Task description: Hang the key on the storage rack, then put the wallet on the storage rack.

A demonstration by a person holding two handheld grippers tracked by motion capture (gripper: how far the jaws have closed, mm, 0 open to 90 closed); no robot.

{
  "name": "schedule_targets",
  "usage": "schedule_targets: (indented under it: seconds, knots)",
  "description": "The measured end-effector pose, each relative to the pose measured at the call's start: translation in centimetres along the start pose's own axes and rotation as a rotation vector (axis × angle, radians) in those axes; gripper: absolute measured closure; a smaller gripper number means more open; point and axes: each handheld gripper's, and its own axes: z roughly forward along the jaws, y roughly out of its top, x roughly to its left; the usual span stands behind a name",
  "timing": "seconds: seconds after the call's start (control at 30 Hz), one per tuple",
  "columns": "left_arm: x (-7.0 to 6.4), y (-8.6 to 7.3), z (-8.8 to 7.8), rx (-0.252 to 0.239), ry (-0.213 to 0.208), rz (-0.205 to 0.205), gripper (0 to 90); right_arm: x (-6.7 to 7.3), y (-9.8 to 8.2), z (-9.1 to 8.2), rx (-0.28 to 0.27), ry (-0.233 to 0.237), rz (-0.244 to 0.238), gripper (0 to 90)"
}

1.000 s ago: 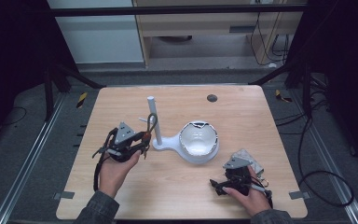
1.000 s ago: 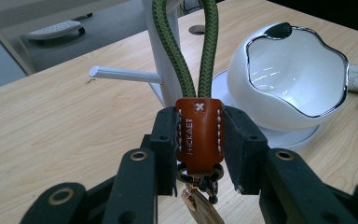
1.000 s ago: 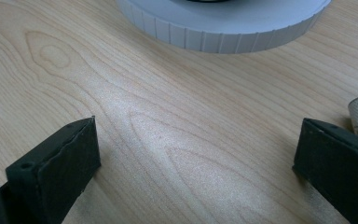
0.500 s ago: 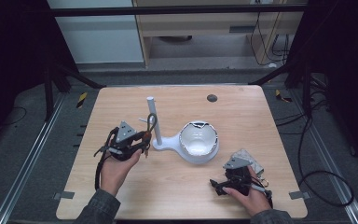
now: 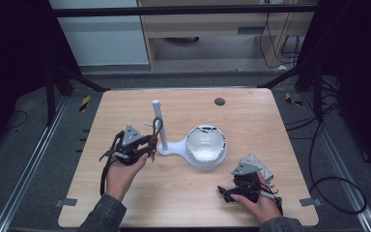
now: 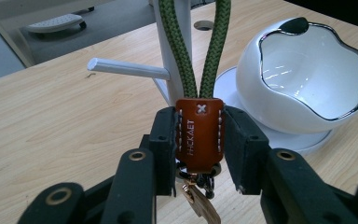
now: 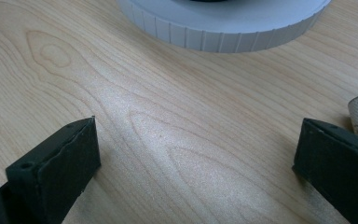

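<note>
1. Pale wooden surface (image 5: 251,121) sits in a dim room, with dark frame legs at its far corners and a grey floor around it
2. Near the middle stands a white stand (image 5: 166,145): an upright post (image 5: 156,116) with a short side peg (image 6: 128,69), joined at its base to a white bowl (image 5: 206,146) with a shiny wavy rim, on the right of the post
3. Your left gripper (image 6: 199,140) is on the near left side of the post, and its fingers are closed on the brown leather tab (image 6: 199,135) of a keychain
4. From that tab a green braided cord loop (image 6: 193,46) runs up against the post, just beside the peg; whether the loop goes around the post cannot be told
5. Below the tab a gold clasp (image 6: 198,205) hangs between the fingers
6. Your right gripper (image 5: 232,192) rests low on the near right part of the surface, well apart from the keychain
7. Its fingers (image 7: 60,163) stand wide open with bare wood between them, the ribbed edge of the stand's base (image 7: 223,32) lying just beyond
</note>
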Motion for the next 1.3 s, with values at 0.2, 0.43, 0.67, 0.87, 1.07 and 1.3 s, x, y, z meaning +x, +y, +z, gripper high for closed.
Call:
schedule_targets:
  seconds: [0.2, 0.43, 0.67, 0.87, 1.07, 1.3]
  knots:
    - [0.0, -1.6, -0.1, 0.002, 0.016, -0.027, 39.4, 0.0, 0.0, 0.0, 0.001, 0.000, 0.001, 0.2]
    - [0.1, -5.0, -0.2, 0.040, 0.032, -0.038, 15.9, 0.0, 0.0, 0.0, 0.000, 0.000, 0.001, 0.2]
    - [1.7, -7.9, 0.2, 0.090, 0.016, -0.048, 6.5, 0.1, 0.0, 0.0, 0.000, -0.005, 0.008, 0.2]
    - [3.4, -10.2, 0.3, 0.120, 0.052, -0.120, 5.7, -0.3, 0.8, -1.8, -0.032, 0.016, 0.026, 4.6]
    - [4.1, -10.8, 0.9, 0.169, 0.059, -0.122, 5.2, -1.6, 2.3, -4.6, 0.018, -0.052, -0.004, 6.2]
    - [4.1, -11.3, 1.6, 0.204, 0.058, -0.118, 4.8, -4.0, 3.1, -6.7, 0.132, -0.072, 0.024, 7.4]
